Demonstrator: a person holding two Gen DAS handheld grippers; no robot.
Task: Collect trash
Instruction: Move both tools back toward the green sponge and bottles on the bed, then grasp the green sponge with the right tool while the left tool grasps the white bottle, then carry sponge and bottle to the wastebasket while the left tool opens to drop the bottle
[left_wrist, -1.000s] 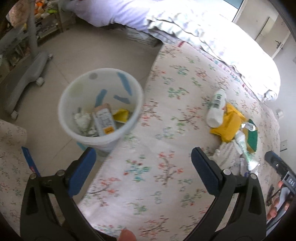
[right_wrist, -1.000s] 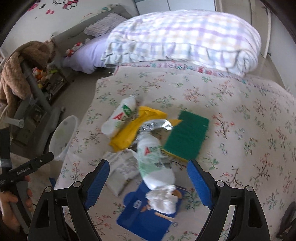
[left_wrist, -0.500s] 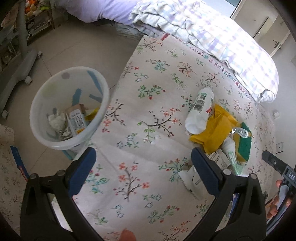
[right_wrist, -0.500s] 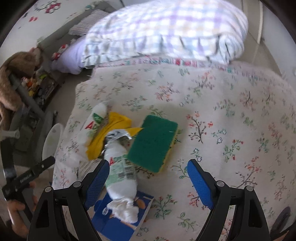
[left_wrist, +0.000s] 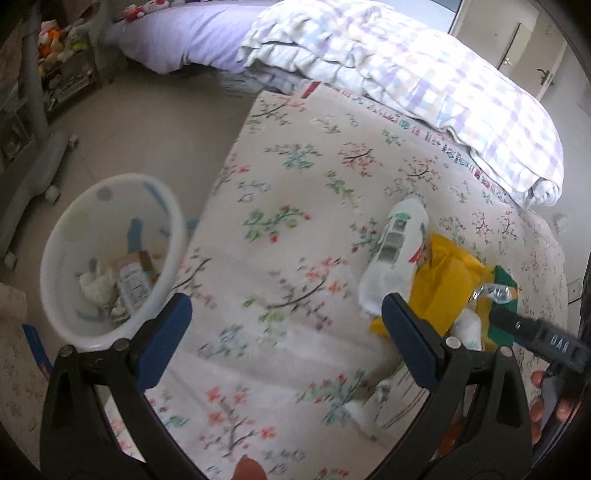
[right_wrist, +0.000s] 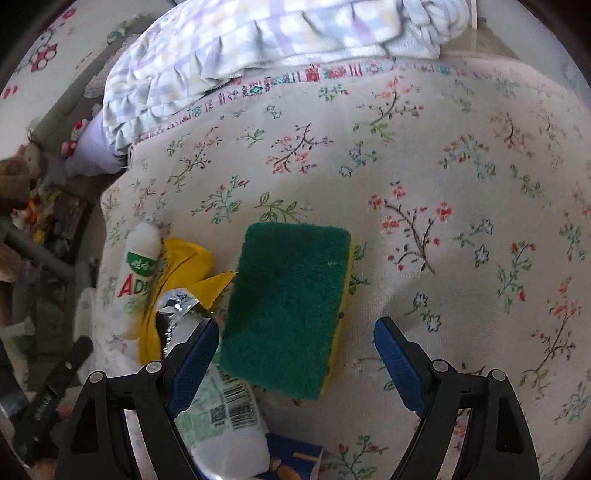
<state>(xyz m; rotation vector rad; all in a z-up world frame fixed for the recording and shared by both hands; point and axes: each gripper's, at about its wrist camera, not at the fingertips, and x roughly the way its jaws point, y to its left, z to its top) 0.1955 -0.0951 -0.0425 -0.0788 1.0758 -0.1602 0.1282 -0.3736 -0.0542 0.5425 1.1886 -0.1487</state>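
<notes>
Trash lies on the floral bedspread (right_wrist: 443, 184). A green and yellow sponge (right_wrist: 288, 306) sits between the tips of my open right gripper (right_wrist: 295, 354). Left of it are a yellow wrapper (right_wrist: 177, 266), a white bottle (right_wrist: 138, 273), a silver foil scrap (right_wrist: 173, 306) and a white label-wrapped packet (right_wrist: 225, 421) on a blue box (right_wrist: 295, 458). My left gripper (left_wrist: 284, 332) is open and empty above the bedspread. The white bottle (left_wrist: 395, 254) and yellow wrapper (left_wrist: 443, 288) lie to its right. The white trash bin (left_wrist: 74, 266) with trash inside stands on the floor at left.
A folded plaid quilt (left_wrist: 406, 74) and a purple pillow (left_wrist: 184, 40) lie at the bed's far end. A grey wheeled stand (left_wrist: 33, 173) and shelves with toys (left_wrist: 55, 62) are beyond the bin. The right gripper's handle (left_wrist: 543, 339) shows at right.
The left gripper has swung right, away from the bin and toward the trash pile. The right gripper has moved forward and down, so the sponge now sits between its fingers.
</notes>
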